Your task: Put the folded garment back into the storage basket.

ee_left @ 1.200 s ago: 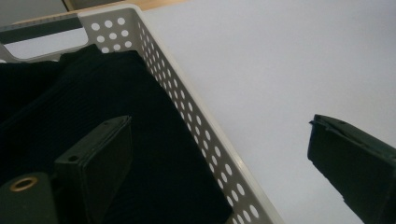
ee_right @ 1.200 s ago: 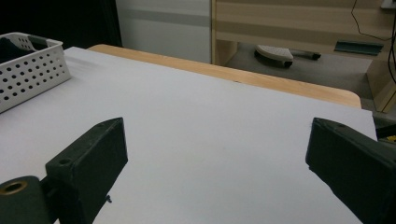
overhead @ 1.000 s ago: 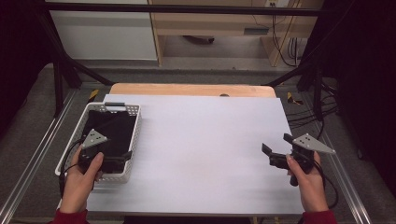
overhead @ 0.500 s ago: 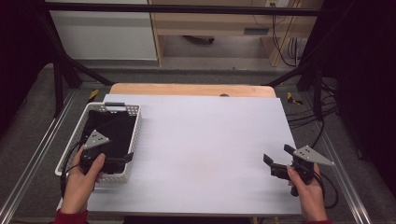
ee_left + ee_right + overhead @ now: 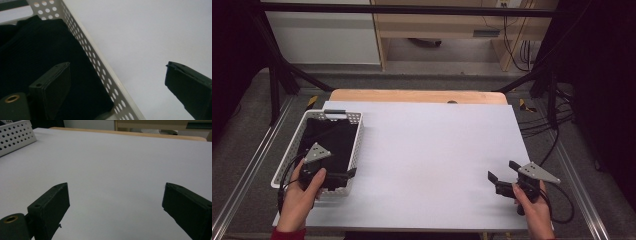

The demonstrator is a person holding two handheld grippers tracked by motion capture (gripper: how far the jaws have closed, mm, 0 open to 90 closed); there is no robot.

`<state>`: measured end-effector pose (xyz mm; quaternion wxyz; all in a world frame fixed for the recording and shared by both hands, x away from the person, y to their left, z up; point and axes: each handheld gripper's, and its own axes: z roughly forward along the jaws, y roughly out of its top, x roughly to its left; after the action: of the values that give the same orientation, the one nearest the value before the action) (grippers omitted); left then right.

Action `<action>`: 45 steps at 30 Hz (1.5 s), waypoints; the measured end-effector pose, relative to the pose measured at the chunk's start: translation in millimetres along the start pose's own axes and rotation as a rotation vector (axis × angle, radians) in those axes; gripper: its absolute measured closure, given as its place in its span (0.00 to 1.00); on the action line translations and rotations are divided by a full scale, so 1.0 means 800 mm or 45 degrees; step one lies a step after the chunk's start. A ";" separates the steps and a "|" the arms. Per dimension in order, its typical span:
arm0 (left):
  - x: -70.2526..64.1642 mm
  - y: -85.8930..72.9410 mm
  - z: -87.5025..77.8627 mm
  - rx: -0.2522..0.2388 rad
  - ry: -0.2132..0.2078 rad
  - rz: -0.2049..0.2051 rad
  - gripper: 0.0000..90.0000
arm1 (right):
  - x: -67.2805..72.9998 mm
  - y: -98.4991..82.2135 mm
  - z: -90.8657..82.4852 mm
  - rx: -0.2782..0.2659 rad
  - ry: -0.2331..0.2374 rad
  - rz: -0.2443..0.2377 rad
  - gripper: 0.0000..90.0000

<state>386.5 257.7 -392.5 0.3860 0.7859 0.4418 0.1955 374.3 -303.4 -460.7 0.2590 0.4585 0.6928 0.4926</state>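
Both grippers drew back toward the near table edge. Left gripper: jaws spread wide, straddling the near right wall of the white basket, gripping nothing; black cloth lies inside the basket. Right gripper: well right of the basket, jaws wide, empty.

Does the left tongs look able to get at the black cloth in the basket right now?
Probably yes. The left tongs stand open straddling the white basket's near wall, one jaw already over the black cloth, nothing covering it.

Grey floor, wooden shelf unit, black cables, dim surroundings.
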 end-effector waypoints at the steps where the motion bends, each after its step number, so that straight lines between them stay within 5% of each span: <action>1: -0.001 0.000 0.001 0.002 -0.001 0.003 0.07 | 0.002 -0.002 0.002 0.004 0.006 0.000 0.08; 24: -0.007 -0.007 0.008 0.029 -0.019 0.014 0.07 | 0.047 -0.006 0.049 0.036 0.136 -0.044 0.08; 45: -0.008 -0.009 0.012 0.042 -0.020 0.015 0.07 | 0.059 0.000 0.065 0.028 0.144 -0.059 0.08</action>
<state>385.7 250.5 -404.0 0.3754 0.7962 0.4372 0.1844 395.3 -238.3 -476.1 0.2257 0.4165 0.7221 0.5041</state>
